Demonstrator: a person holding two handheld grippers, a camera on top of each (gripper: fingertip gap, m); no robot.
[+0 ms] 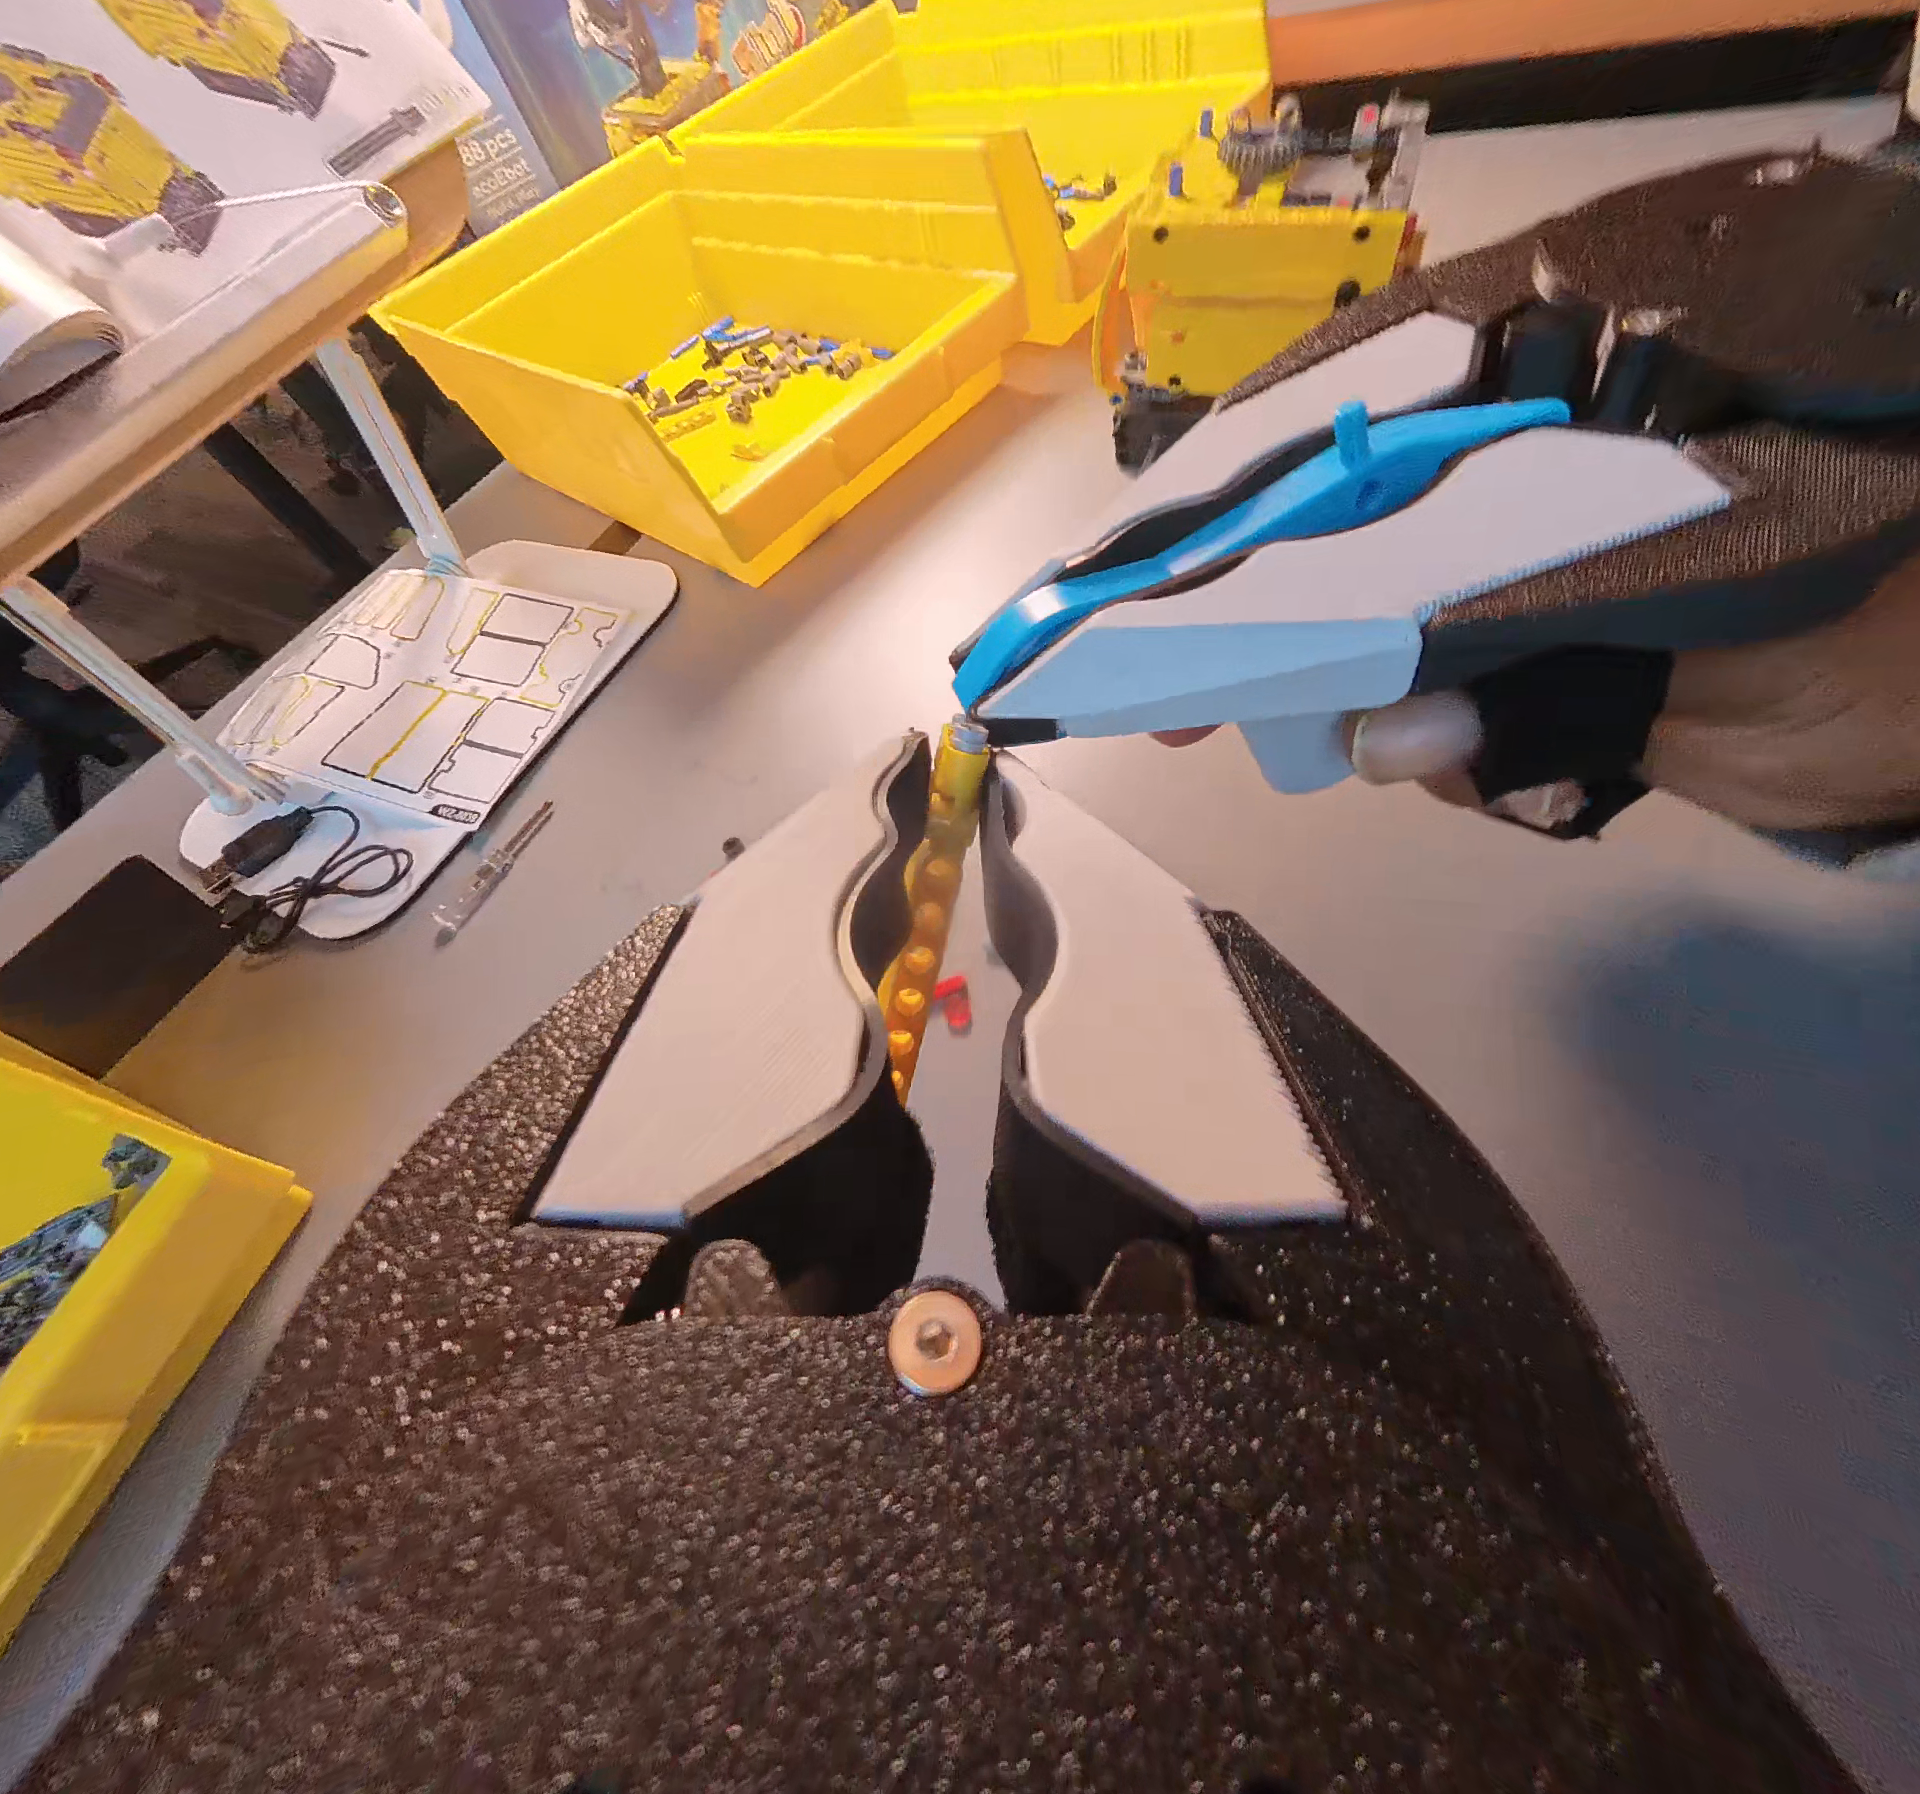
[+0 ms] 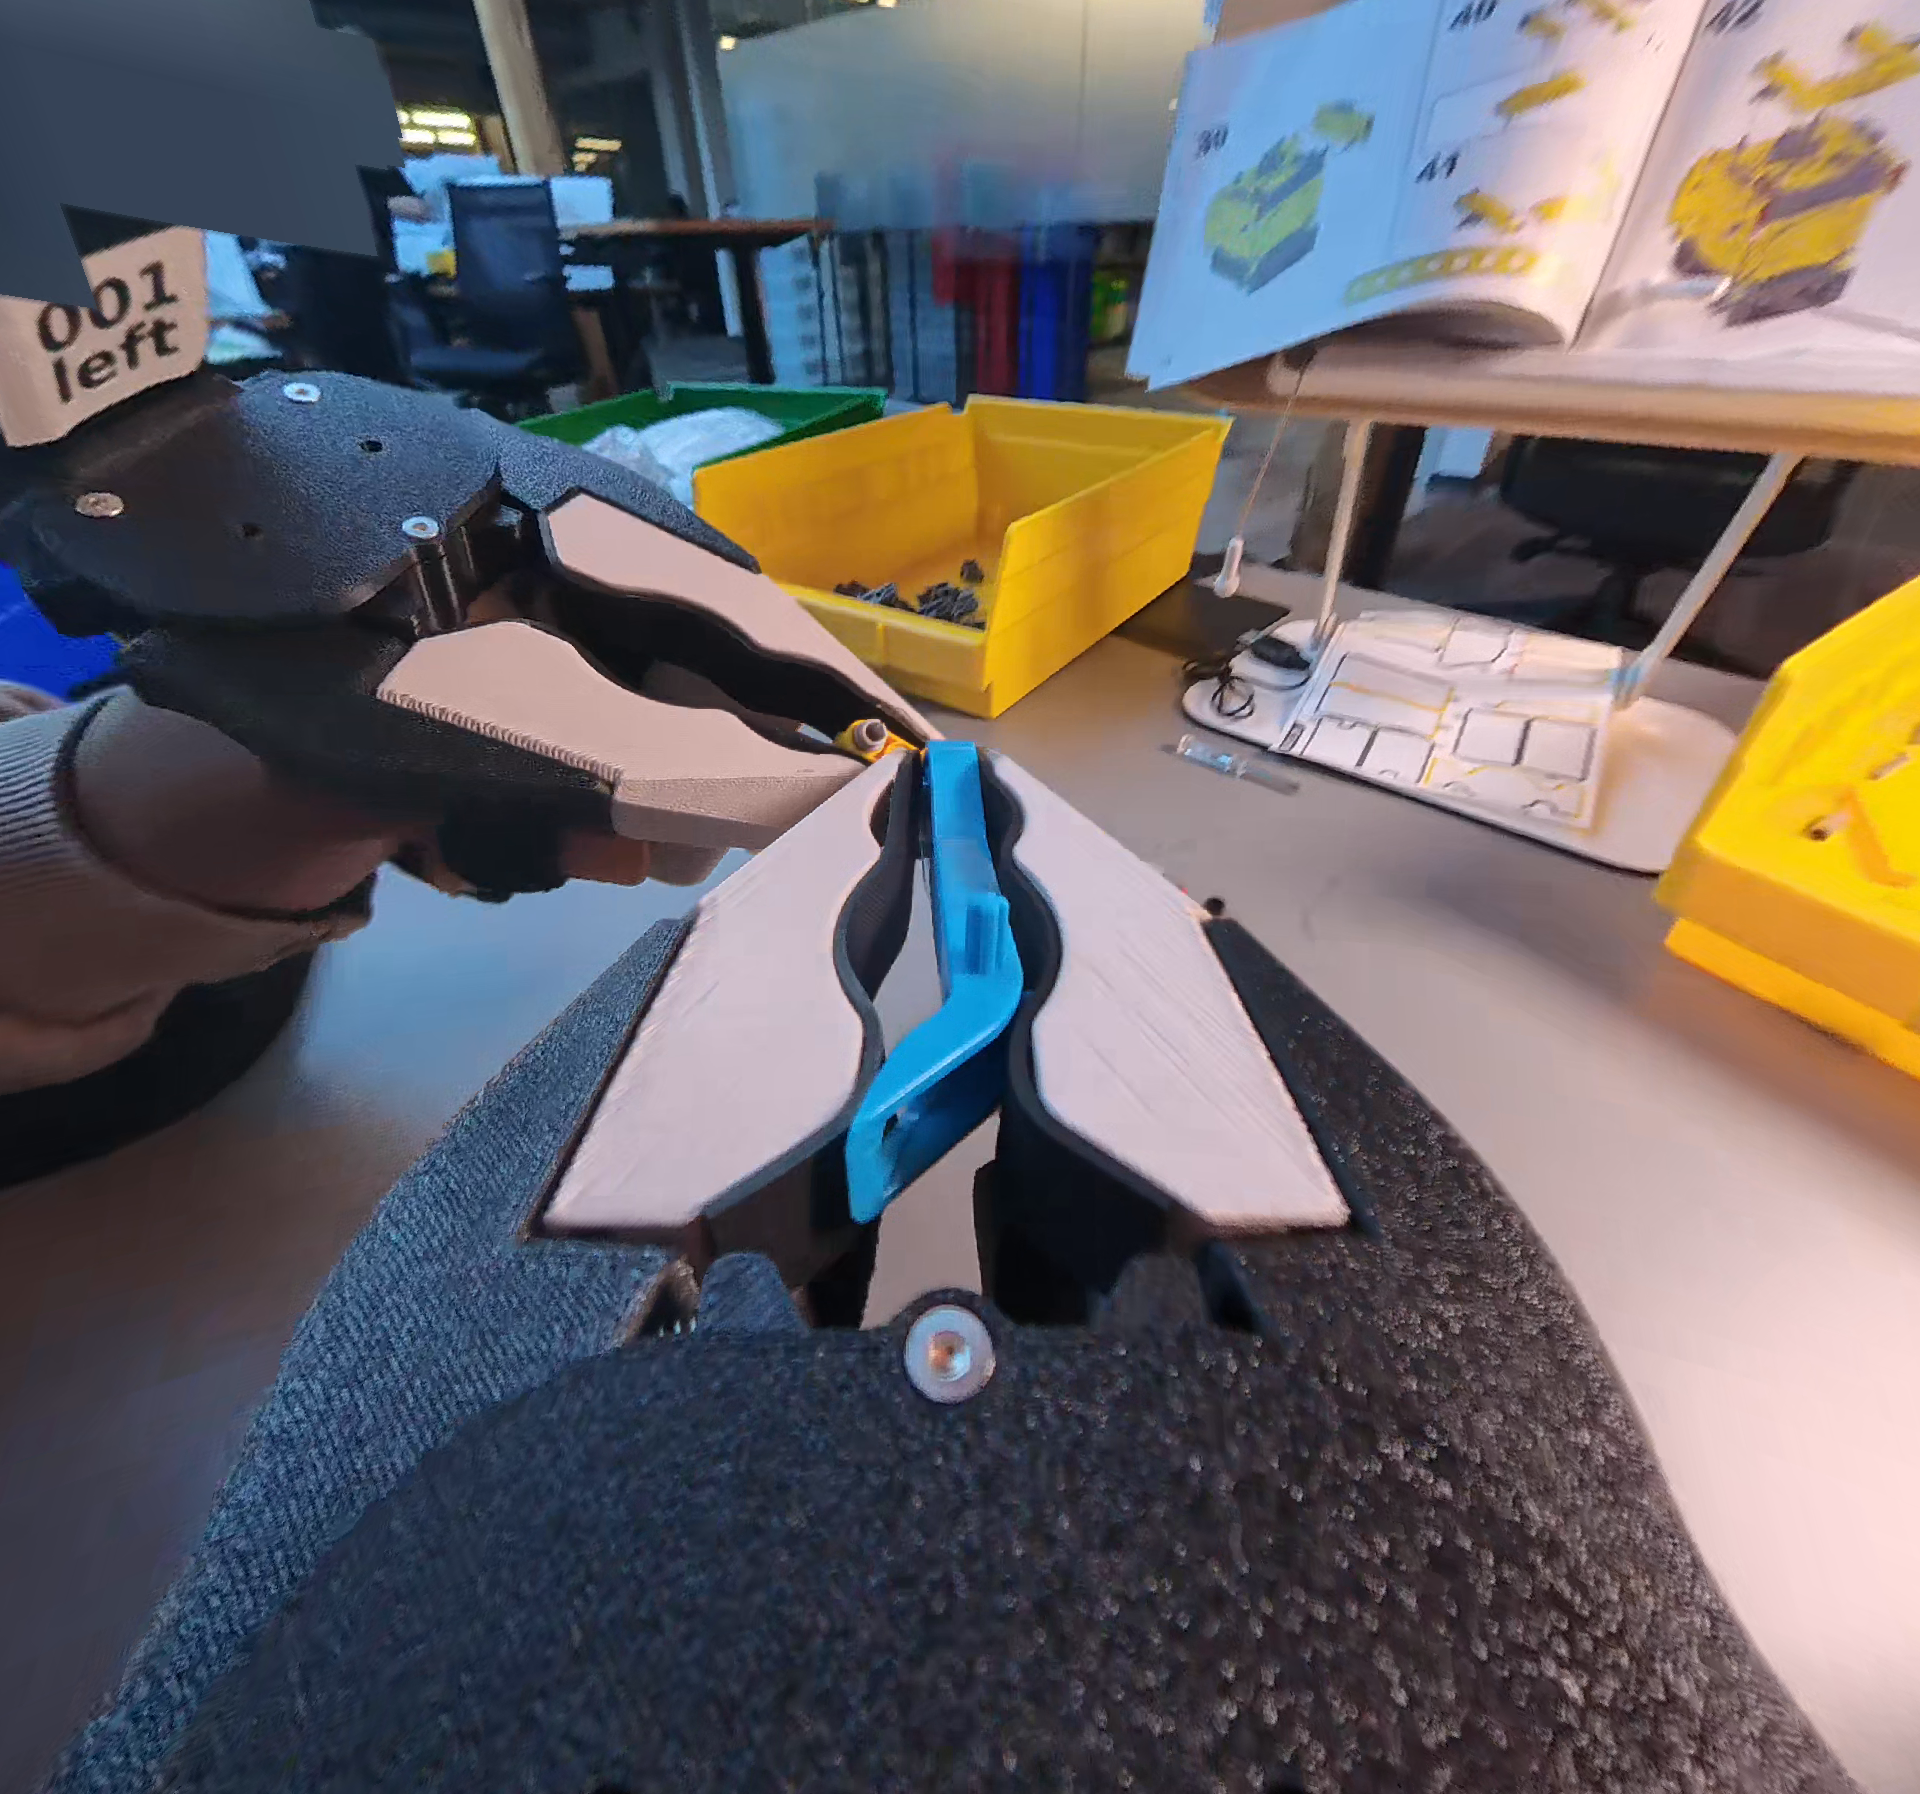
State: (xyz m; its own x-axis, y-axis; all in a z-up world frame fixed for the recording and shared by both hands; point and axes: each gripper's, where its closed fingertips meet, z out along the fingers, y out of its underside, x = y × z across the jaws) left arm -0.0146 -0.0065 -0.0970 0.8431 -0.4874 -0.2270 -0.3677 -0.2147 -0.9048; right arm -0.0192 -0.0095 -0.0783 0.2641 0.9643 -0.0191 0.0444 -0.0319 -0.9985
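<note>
Holding a yellow studded beam (image 1: 928,897) lengthwise, my left hand-held gripper (image 1: 951,757) is closed on it above the grey worktop (image 1: 1351,965). My right hand-held gripper (image 2: 940,757) is clamped on a blue tool (image 2: 961,923), whose tip meets the grey pin (image 1: 968,734) at the beam's end. 1 yellow bin (image 1: 582,394) of small parts sits beyond.

Black grainy tongs (image 1: 951,757), pale grey fingers (image 1: 769,996), silver screw (image 1: 933,1344), black fingerless glove (image 1: 1538,705)
</note>
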